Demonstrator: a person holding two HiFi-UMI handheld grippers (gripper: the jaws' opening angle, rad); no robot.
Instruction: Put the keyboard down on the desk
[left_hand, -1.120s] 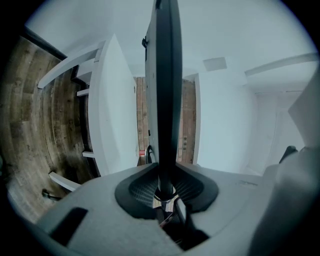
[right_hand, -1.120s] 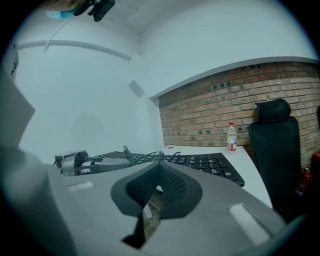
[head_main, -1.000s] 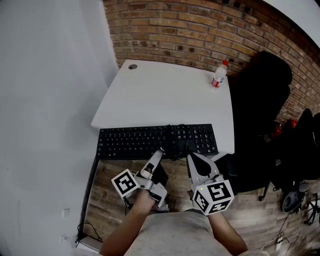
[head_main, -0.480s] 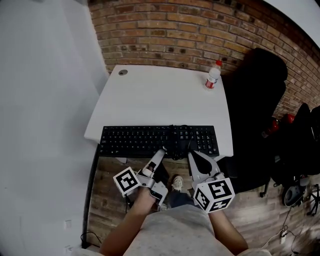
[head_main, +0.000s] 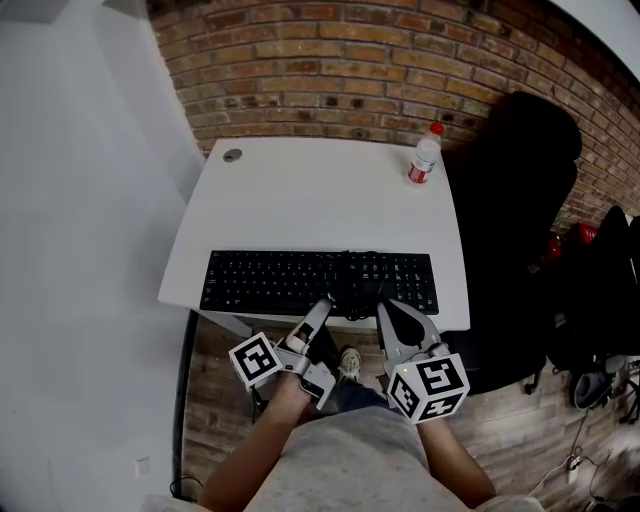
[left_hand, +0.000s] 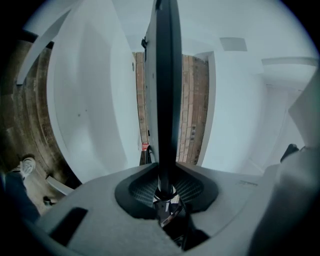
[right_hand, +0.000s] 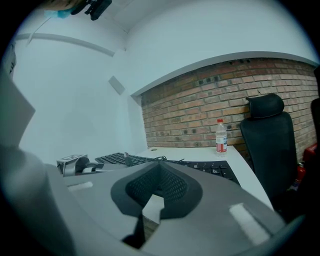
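Observation:
A black keyboard (head_main: 300, 282) stretches across the front part of the white desk (head_main: 320, 200), its near edge about level with the desk's front edge. My left gripper (head_main: 322, 303) is shut on that near edge; in the left gripper view the keyboard (left_hand: 167, 90) runs edge-on out of the pinched pads (left_hand: 166, 187). My right gripper (head_main: 383, 305) is shut, and its tip meets the same edge further right. From the right gripper view I see the keyboard (right_hand: 210, 168) just beyond the closed jaws (right_hand: 159, 167); whether it rests on the desk is unclear.
A water bottle with a red cap (head_main: 424, 155) stands at the desk's back right corner. A black office chair (head_main: 520, 200) is to the right of the desk. A brick wall (head_main: 330, 70) runs behind and a white wall on the left. The keyboard's cable (head_main: 352, 300) bunches at its near edge.
The keyboard and both grippers have moved forward: it hung off the desk's front edge before and now lies over the desk top. Both jaws look unchanged.

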